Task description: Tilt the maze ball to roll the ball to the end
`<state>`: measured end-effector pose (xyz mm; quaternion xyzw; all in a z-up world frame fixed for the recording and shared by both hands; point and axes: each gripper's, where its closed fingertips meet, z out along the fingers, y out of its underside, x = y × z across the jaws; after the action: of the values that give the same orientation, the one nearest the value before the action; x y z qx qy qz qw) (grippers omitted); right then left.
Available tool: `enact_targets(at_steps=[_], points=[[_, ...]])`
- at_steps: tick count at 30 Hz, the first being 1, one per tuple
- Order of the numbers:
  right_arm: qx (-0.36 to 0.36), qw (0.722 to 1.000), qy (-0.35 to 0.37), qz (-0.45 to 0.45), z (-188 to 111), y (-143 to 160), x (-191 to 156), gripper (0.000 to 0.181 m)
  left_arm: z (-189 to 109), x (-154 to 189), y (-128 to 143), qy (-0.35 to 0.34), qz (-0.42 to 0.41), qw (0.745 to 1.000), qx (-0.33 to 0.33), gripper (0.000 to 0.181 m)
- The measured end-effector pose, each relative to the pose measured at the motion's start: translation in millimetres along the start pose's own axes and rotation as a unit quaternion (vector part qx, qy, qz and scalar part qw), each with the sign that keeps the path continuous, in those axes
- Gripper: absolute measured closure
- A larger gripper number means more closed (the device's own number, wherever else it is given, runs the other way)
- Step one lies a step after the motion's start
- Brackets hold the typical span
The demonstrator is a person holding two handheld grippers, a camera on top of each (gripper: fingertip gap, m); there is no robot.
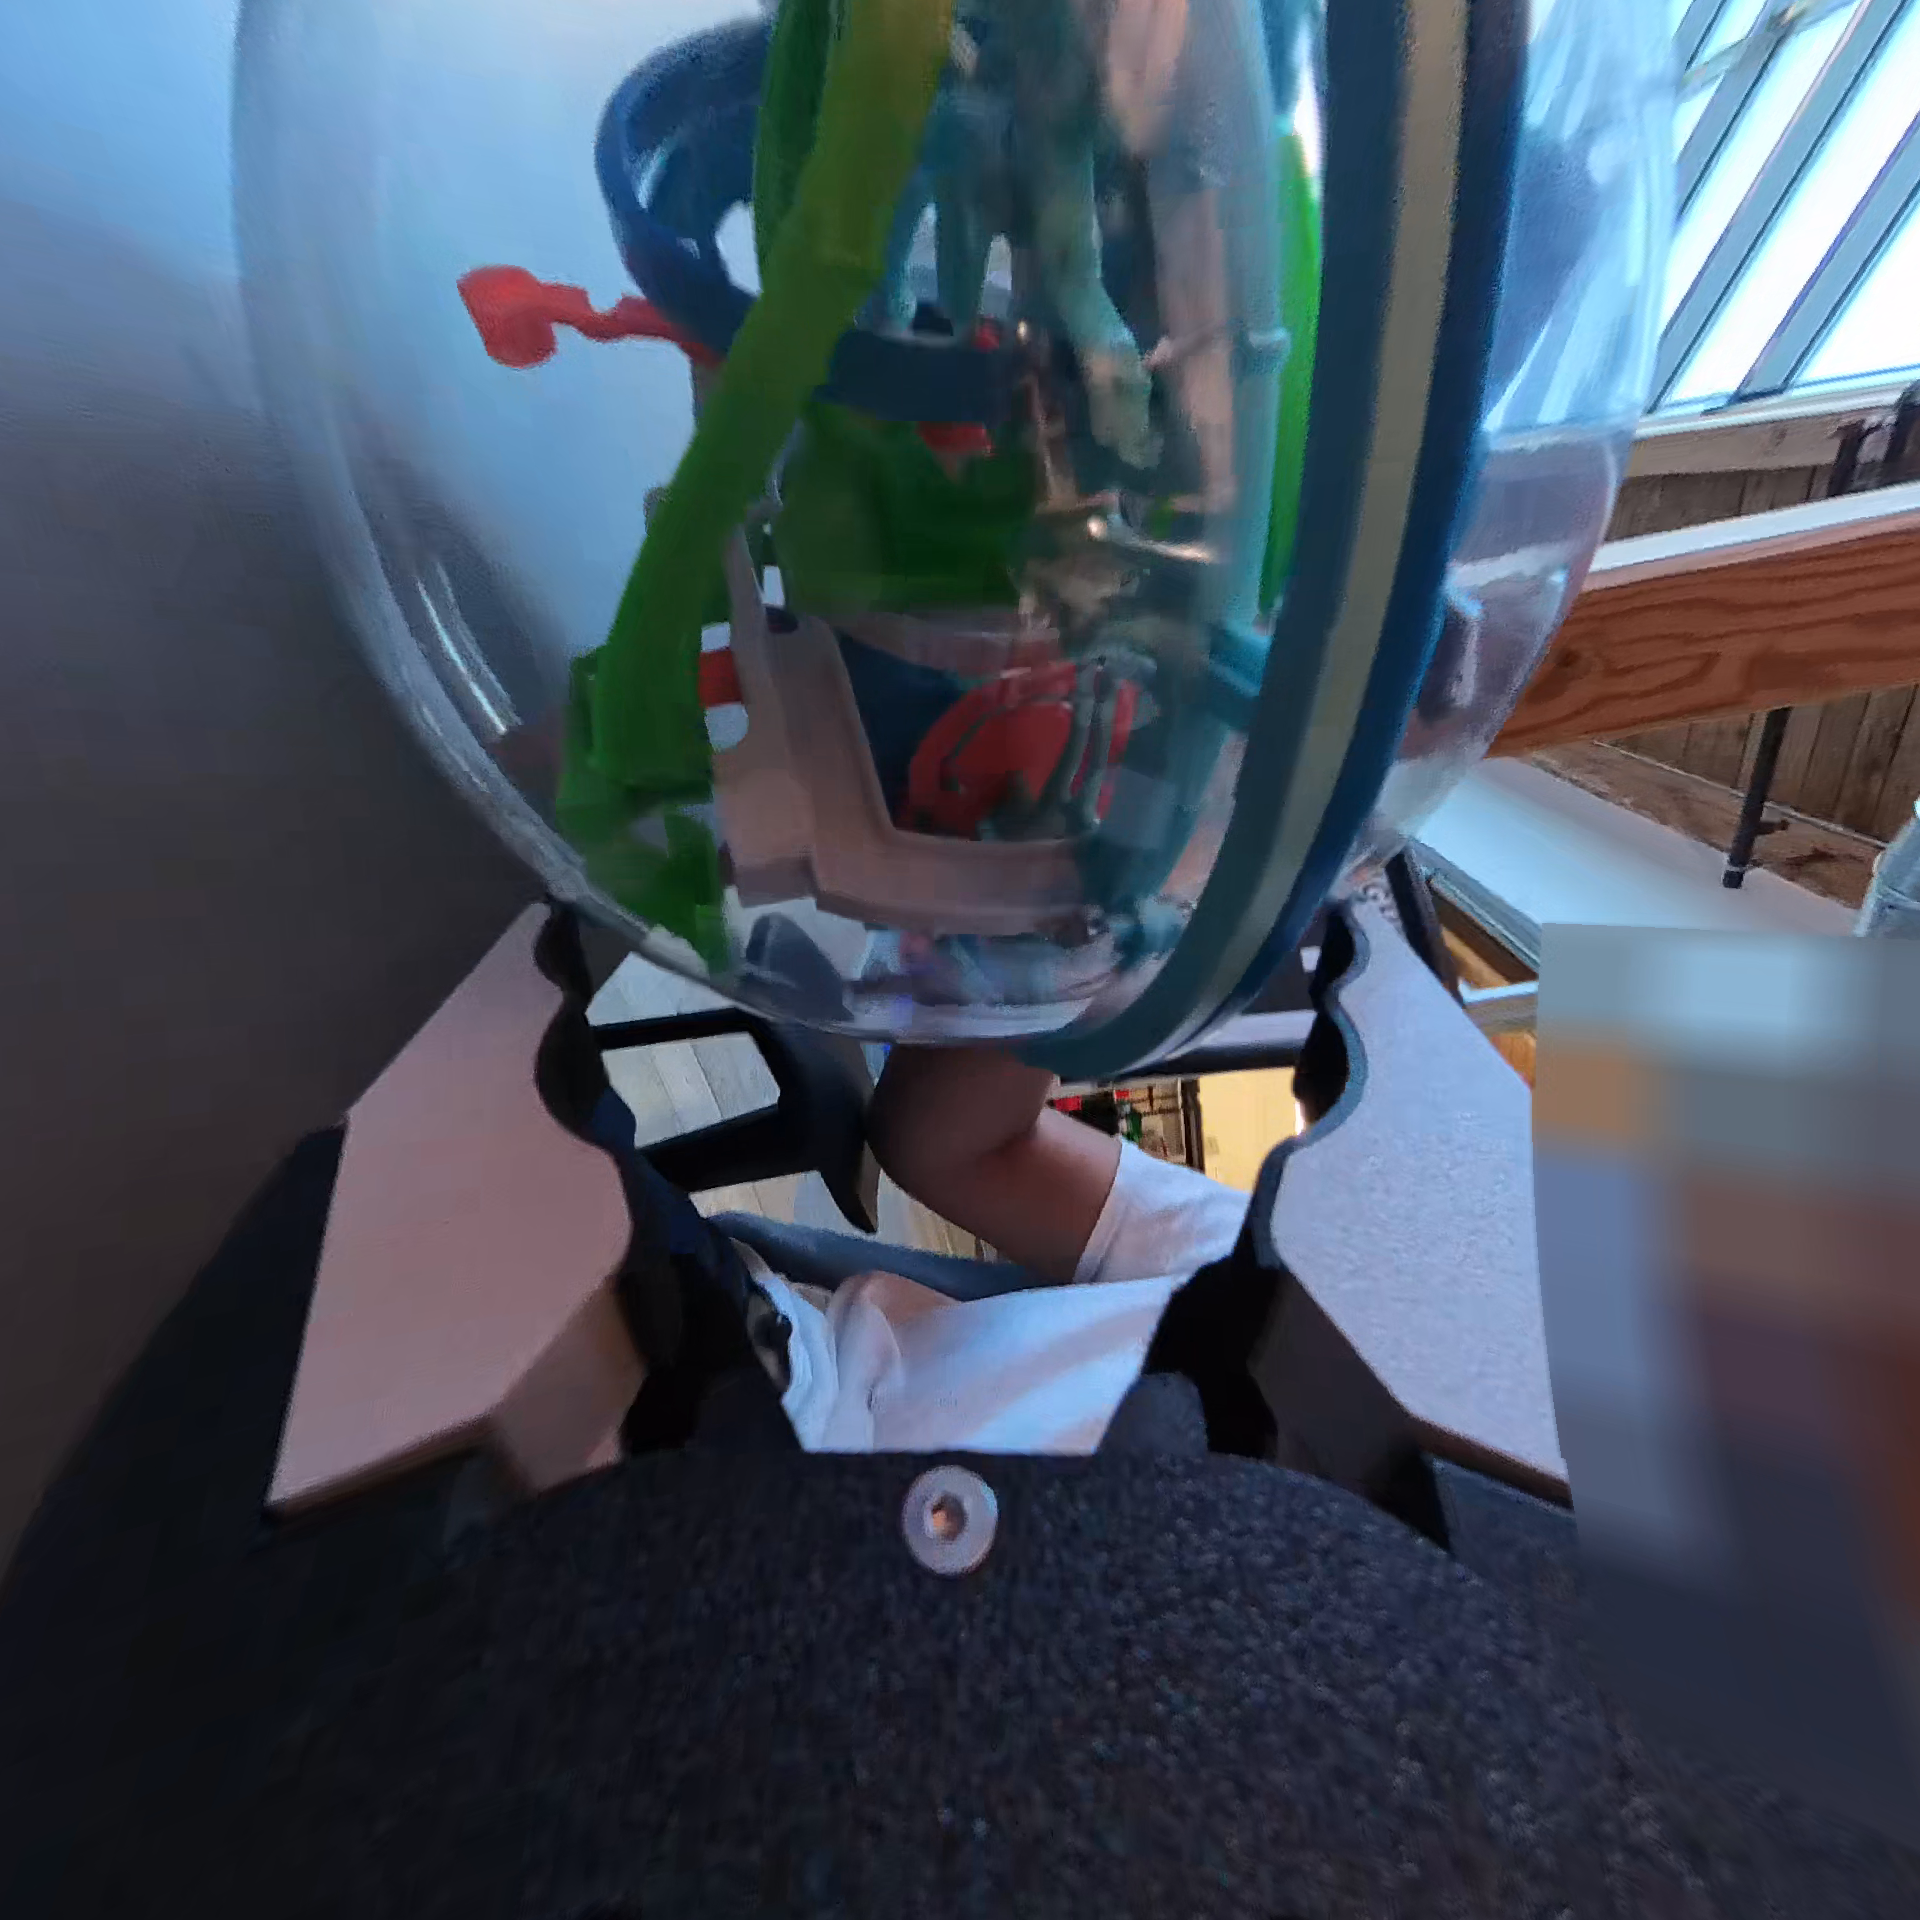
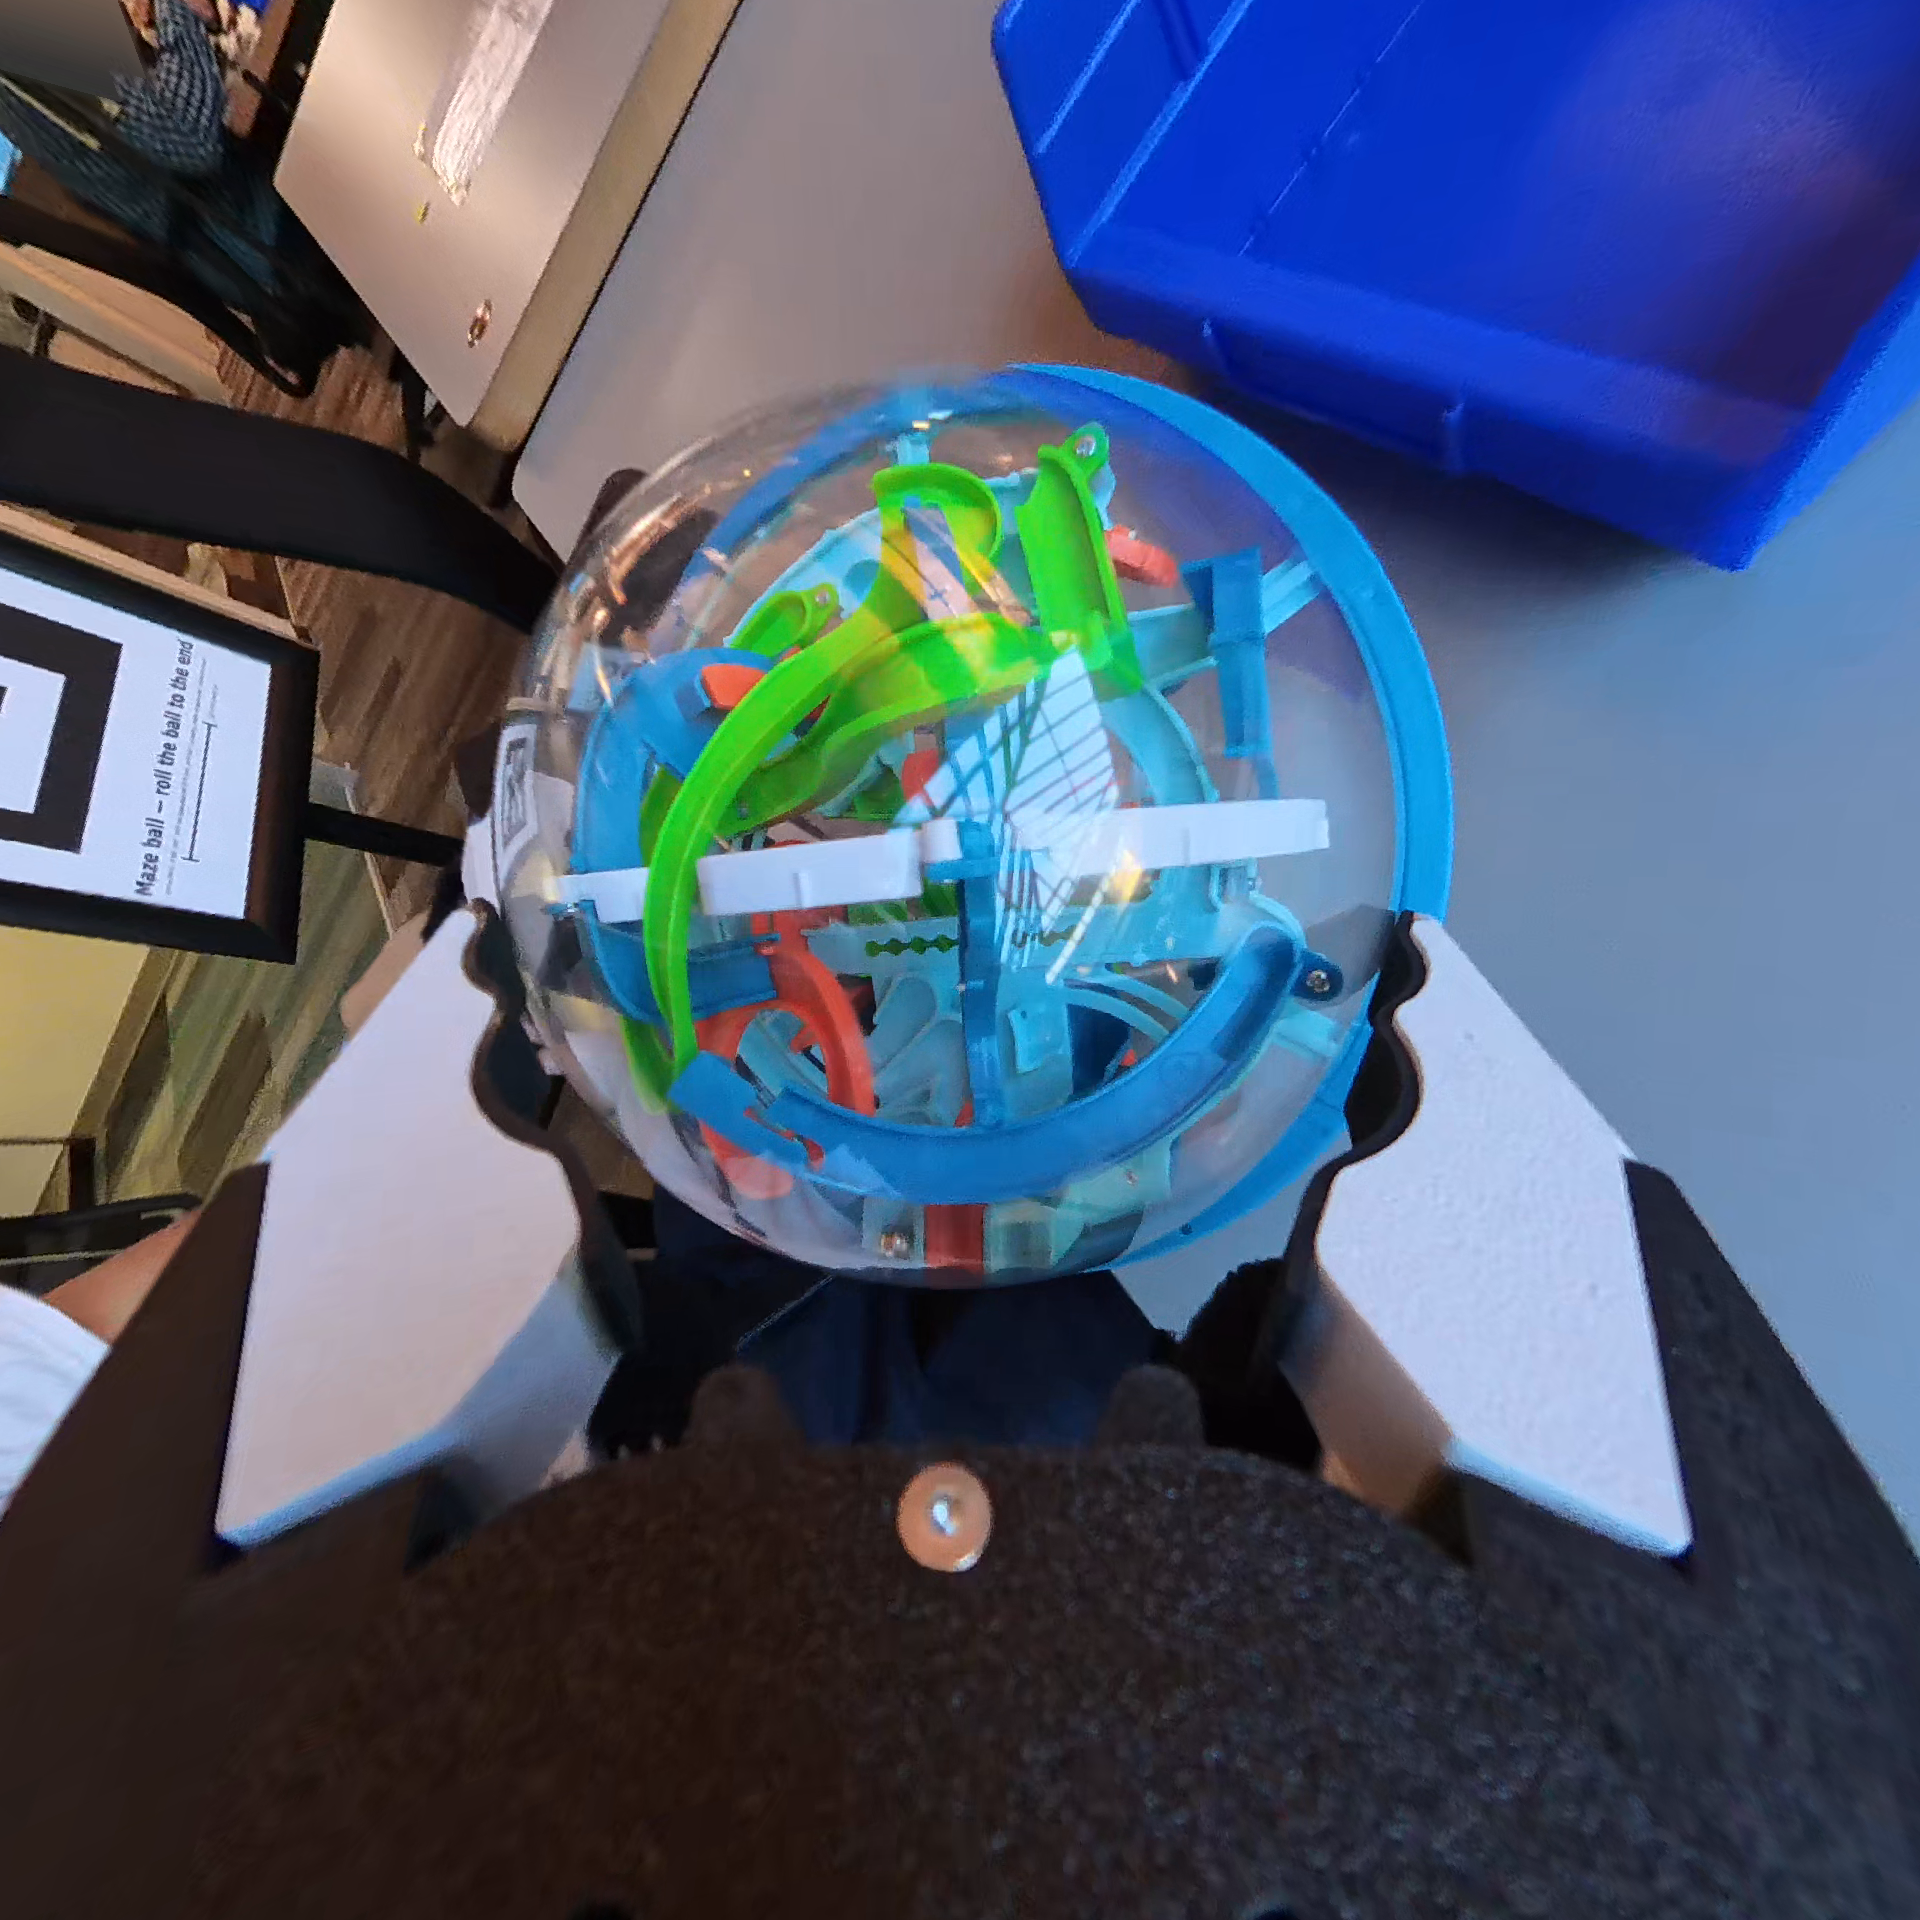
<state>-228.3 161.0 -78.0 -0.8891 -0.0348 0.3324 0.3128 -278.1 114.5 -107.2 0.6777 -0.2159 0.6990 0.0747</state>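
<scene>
The maze ball is a clear sphere with a blue rim and green, blue, orange and white tracks inside. My right gripper is shut on it, one finger on each side of its lower half, and holds it in the air over the table edge. In the left wrist view the maze ball fills the upper frame, seen from below. My left gripper grips its underside between both fingertips. I cannot make out the small rolling ball inside.
A blue plastic bin sits on the grey table to the far right. A framed sign stands at the left over the wood floor. A person's arm is under the ball. A window and a wooden beam are behind.
</scene>
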Motion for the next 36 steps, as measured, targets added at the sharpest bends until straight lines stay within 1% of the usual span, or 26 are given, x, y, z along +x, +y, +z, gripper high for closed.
enact_targets(at_steps=[2,3,5,6,7,9,12,13,14,15,16,17,18,21,23,25,28,30,31,32,33,35,36], points=[[-0.014,1.0,0.002,-0.003,4,-3,-1,0.027,-6,0,13,-0.016,0.026,0.999,-0.037,0.058],[-0.02,1.0,0.004,-0.008,6,-5,-2,0.027,-10,0,22,-0.028,0.04,0.997,-0.059,0.06],[-0.034,0.999,0.006,-0.017,11,-8,-3,0.026,-25,-5,33,-0.071,0.077,0.991,-0.078,0.048],[-0.038,0.999,0.006,-0.019,13,-9,-4,0.027,-34,-9,32,-0.102,0.105,0.986,-0.075,0.047],[-0.04,0.999,0.004,-0.018,16,-11,-4,0.027,-45,-12,26,-0.137,0.135,0.979,-0.067,0.046],[-0.047,0.999,-0.003,-0.012,20,-12,-3,0.027,-66,-11,3,-0.193,0.2,0.96,-0.03,0.043],[-0.079,0.997,-0.006,-0.007,28,-13,-1,0.027,-83,4,-43,-0.229,0.313,0.922,0.017,0.04],[-0.094,0.996,-0.001,-0.009,33,-14,0,0.027,-86,4,-59,-0.241,0.344,0.907,0.021,0.036],[-0.109,0.994,0.005,-0.012,38,-16,1,0.027,-86,4,-71,-0.241,0.365,0.899,0.013,0.034],[-0.122,0.992,0.013,-0.018,43,-19,2,0.027,-82,3,-76,-0.222,0.367,0.903,-0.005,0.037],[-0.132,0.991,0.021,-0.025,48,-21,3,0.027,-78,2,-78,-0.204,0.35,0.914,-0.019,0.04],[-0.136,0.99,0.032,-0.031,52,-25,4,0.027,-77,-2,-83,-0.201,0.337,0.92,-0.023,0.03],[-0.134,0.989,0.041,-0.037,54,-30,6,0.027,-77,-7,-88,-0.209,0.334,0.919,-0.021,0.029],[-0.13,0.988,0.056,-0.062,55,-33,6,0.026,-78,-16,-94,-0.228,0.316,0.921,-0.012,0.043],[-0.109,0.988,0.072,-0.083,54,-37,5,0.027,-76,-19,-93,-0.215,0.292,0.932,-0.001,0.049],[-0.083,0.988,0.081,-0.104,51,-40,5,0.029,-74,-20,-91,-0.184,0.263,0.947,0.009,0.05],[-0.041,0.987,0.052,-0.143,40,-35,6,0.027,-73,-18,-92,-0.14,0.222,0.965,0.026,0.051],[0.023,0.984,0.061,-0.167,28,-38,22,0.028,-73,-17,-92,-0.128,0.205,0.97,0.027,0.053],[0.061,0.979,0.061,-0.185,23,-37,30,0.031,-73,-17,-92,-0.126,0.199,0.971,0.03,0.054],[0.092,0.971,0.028,-0.217,20,-31,28,0.041,-72,-16,-92,-0.123,0.194,0.973,0.034,0.054],[0.138,0.959,-0.024,-0.245,18,-28,15,0.045,-70,-16,-92,-0.121,0.187,0.974,0.035,0.054],[0.256,0.921,-0.082,-0.282,6,-41,-8,0.03,-64,-16,-88,-0.115,0.169,0.978,0.03,0.054],[0.283,0.91,-0.08,-0.294,2,-45,-11,0.034,-61,-17,-85,-0.112,0.163,0.98,0.023,0.055]])
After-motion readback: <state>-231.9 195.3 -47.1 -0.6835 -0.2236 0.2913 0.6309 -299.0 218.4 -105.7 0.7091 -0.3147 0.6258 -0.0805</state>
